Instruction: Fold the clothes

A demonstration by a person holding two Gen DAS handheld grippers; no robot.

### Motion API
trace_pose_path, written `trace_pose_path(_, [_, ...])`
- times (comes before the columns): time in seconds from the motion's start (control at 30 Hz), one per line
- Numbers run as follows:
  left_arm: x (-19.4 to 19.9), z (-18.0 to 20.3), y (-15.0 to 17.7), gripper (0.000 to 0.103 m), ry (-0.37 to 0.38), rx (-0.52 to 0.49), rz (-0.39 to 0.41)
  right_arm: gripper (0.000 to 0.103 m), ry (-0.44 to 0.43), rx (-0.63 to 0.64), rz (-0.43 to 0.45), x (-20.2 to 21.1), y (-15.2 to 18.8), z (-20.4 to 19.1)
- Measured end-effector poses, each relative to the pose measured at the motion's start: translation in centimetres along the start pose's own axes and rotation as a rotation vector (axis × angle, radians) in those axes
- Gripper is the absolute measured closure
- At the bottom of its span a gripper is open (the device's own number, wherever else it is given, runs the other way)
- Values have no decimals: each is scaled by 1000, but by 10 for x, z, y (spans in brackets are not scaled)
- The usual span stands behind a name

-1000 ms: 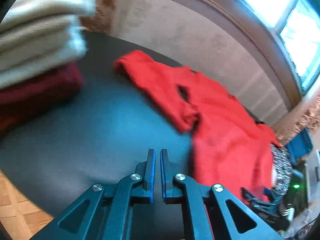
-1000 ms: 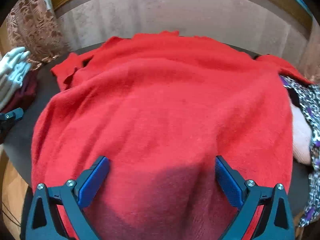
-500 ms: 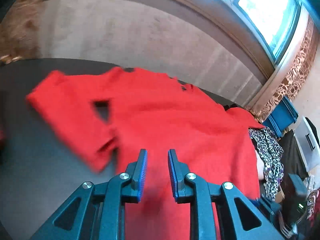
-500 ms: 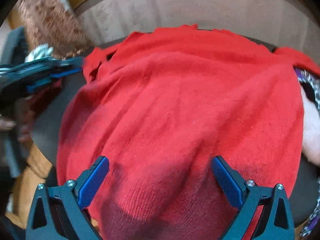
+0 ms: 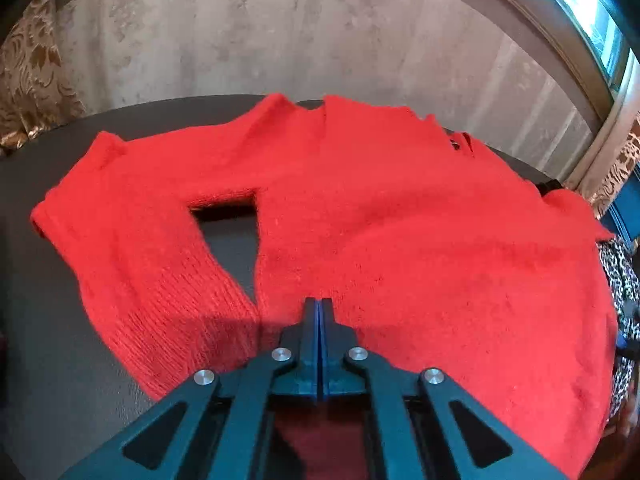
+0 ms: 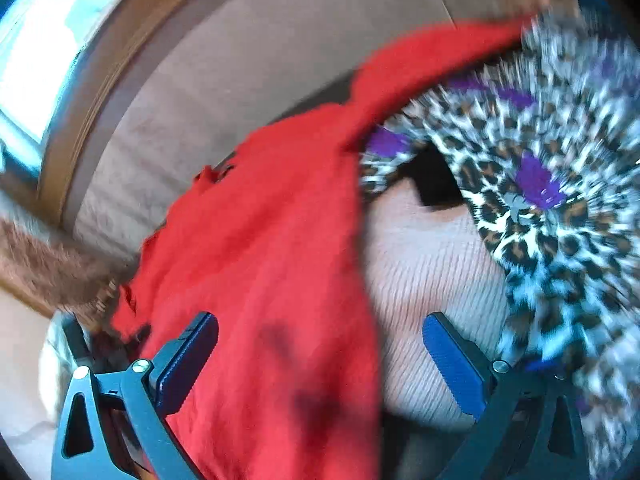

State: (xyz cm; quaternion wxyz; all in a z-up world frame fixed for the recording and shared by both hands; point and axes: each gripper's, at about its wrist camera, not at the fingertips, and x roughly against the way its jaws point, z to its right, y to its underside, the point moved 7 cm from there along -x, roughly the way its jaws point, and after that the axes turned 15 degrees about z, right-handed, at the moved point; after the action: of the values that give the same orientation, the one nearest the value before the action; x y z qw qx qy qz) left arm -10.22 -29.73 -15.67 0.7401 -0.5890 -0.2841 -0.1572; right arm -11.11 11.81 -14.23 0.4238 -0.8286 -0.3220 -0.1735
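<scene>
A red knit sweater [image 5: 400, 232] lies spread on the dark table [image 5: 48, 340], its left sleeve [image 5: 132, 224] bent forward beside the body. My left gripper [image 5: 319, 304] is shut, its tips over the sweater's near hem; whether cloth is pinched I cannot tell. In the blurred right wrist view my right gripper [image 6: 320, 340] is open wide over the right edge of the red sweater [image 6: 260, 260], empty.
A leopard-print garment with purple patches [image 6: 540, 184] and a pale pink ribbed knit [image 6: 432, 264] lie right of the sweater. The leopard garment shows at the right edge of the left wrist view [image 5: 620, 276]. A beige wall [image 5: 280, 32] and window stand behind.
My left gripper swung from the folded stack over to the sweater's hem and closed. My right gripper turned right, towards the leopard garment and pink knit, still open.
</scene>
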Motion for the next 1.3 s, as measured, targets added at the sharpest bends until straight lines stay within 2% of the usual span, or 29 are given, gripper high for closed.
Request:
trace_pose_path(0.13, [5,8,2,101,-85,-174,28,0,-44,-102,18,-15,-20,9])
trace_pose_path(0.23, [15,-6,0,101,-193,-236,52,0,-30,-131,43,-21,-33,17])
trace_pose_path(0.3, [19,-18,2,101,-209,-223,42,0,-11,-146,61,-26,-41,21])
trace_pose_path(0.37, [21,-29,5,101,-272,-288,45,0,26,-121,81,-30,-50,26])
trace_pose_path(0.43, [20,-47,6,101,-329,-289,35,1,64,-96,100,-34,-60,31])
trace_pose_path(0.53, [24,-78,1,101,-357,-197,9,0,110,-48,103,-38,-65,29])
trace_pose_path(0.6, [38,-78,-5,101,-331,-161,32,0,140,-6,97,-38,-63,22])
trace_pose_path(0.67, [52,-79,-12,97,-304,-126,57,0,165,44,100,-33,-58,10])
trace_pose_path(0.77, [73,-75,-27,97,-264,-85,113,0,177,155,142,-19,-55,-17])
trace_pose_path(0.8, [78,-72,-39,95,-247,-67,151,0,154,192,154,-16,-52,-34])
trace_pose_path(0.83, [76,-70,-49,89,-231,-49,174,0,122,234,153,-16,-48,-54])
trace_pose_path(0.87, [73,-68,-58,87,-213,-37,187,0,90,275,152,-16,-44,-74])
trace_pose_path(1.0, [29,-53,-89,87,-174,-36,201,0,-37,414,105,-26,-17,-149])
trace_pose_path(1.13, [-13,-50,-102,87,-158,-70,177,0,-128,522,27,-47,14,-201])
trace_pose_path(1.23, [-41,-45,-102,87,-140,-107,143,0,-136,564,-20,-74,32,-217])
trace_pose_path(1.3, [-56,-56,-97,86,-174,-102,107,0,-100,592,-63,-108,39,-218])
